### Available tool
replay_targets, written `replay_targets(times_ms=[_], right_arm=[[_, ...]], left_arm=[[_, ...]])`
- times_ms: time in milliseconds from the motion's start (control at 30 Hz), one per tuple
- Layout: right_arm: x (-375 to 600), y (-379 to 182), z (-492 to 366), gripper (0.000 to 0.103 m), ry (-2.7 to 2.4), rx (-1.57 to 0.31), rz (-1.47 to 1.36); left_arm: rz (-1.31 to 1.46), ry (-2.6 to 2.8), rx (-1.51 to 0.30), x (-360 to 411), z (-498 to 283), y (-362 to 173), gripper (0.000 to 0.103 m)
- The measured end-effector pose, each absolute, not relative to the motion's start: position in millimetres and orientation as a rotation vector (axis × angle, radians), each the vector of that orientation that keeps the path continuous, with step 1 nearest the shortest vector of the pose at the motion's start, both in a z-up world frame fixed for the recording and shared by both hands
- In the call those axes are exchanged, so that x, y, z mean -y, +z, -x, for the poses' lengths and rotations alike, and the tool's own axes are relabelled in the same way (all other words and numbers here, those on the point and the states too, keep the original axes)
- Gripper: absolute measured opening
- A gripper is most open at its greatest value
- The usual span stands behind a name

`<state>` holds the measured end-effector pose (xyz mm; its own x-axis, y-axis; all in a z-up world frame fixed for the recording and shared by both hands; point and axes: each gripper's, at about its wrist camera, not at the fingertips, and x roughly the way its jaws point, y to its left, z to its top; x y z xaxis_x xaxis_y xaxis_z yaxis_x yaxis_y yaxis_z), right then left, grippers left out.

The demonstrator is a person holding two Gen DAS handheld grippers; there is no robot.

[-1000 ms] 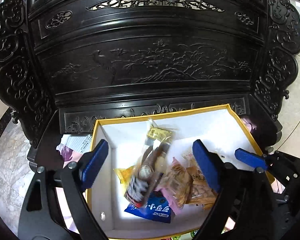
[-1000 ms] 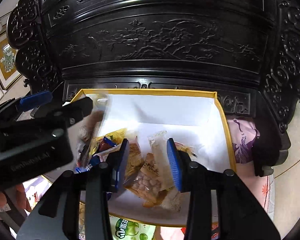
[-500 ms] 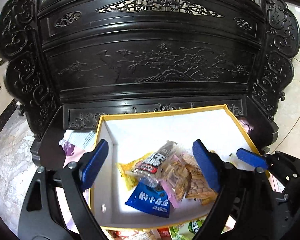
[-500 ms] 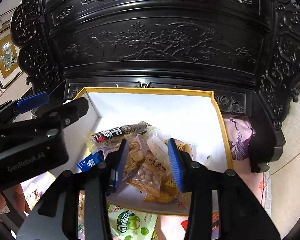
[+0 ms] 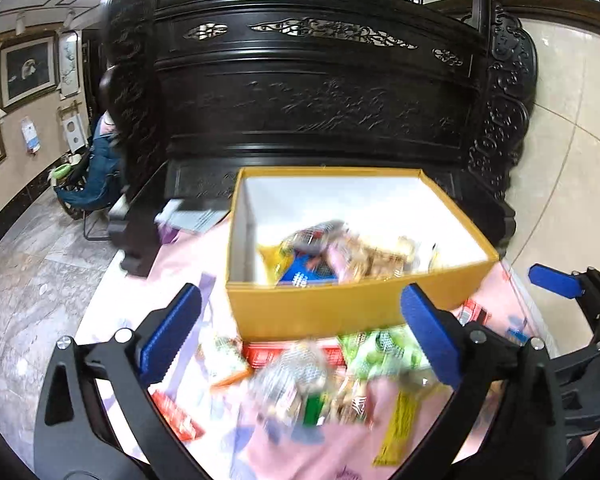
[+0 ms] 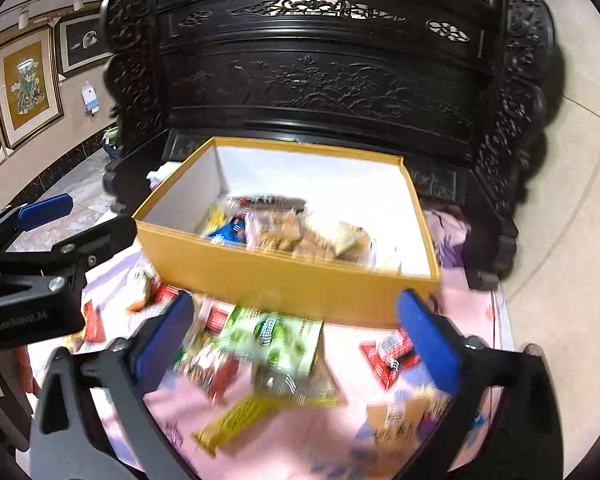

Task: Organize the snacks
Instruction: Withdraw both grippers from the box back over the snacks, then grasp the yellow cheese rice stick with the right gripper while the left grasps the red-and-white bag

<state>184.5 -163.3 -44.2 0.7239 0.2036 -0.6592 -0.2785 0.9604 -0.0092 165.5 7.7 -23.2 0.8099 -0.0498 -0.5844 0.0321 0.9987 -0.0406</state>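
Observation:
A yellow box (image 5: 340,314) (image 6: 284,280) with a white inside stands on a pink cloth and holds several snack packets (image 5: 340,252) (image 6: 288,234). In front of it lies a blurred heap of loose snacks (image 5: 320,384), among them a green packet (image 6: 276,336) and a red one (image 6: 388,354). My left gripper (image 5: 300,320) hovers over the heap, its jaws opening wide with nothing pressed between them. My right gripper (image 6: 296,312) hangs beside it over the same heap, also opening, with no packet in its pads.
A tall dark carved cabinet (image 5: 320,100) (image 6: 320,80) rises right behind the box. The pink cloth (image 5: 180,264) covers the table. To the left are a marble floor (image 5: 32,280), a chair with blue fabric (image 5: 96,176) and framed pictures (image 6: 28,92) on the wall.
Both grippers drew back from above the box to the loose snacks in front of it. A long dark packet dropped into the box. The right jaws went from narrow to wide.

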Motion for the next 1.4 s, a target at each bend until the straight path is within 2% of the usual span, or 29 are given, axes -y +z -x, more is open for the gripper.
replay_targets(times_ms=[233, 433, 900, 1400], right_arm=[[158.4, -104.1, -140.0, 0.102, 0.274, -0.815, 0.09], [147.4, -144.8, -134.4, 0.102, 0.285, -0.912, 0.06], [137.4, -166.8, -141.8, 0.102, 0.283, -0.965, 0.034], [133.8, -180.7, -149.8, 0.102, 0.259, -0.993, 0.014]], left_arm=[[-0.018, 0.007, -0.71, -13.7, -116.0, -84.1, 0.101], [-0.027, 0.015, -0.781, -13.8, -109.5, -115.4, 0.101], [0.013, 0.096, -0.831, -59.0, -118.3, -140.7, 0.101], [-0.075, -0.102, -0.874, -104.8, -134.2, -166.0, 0.101]])
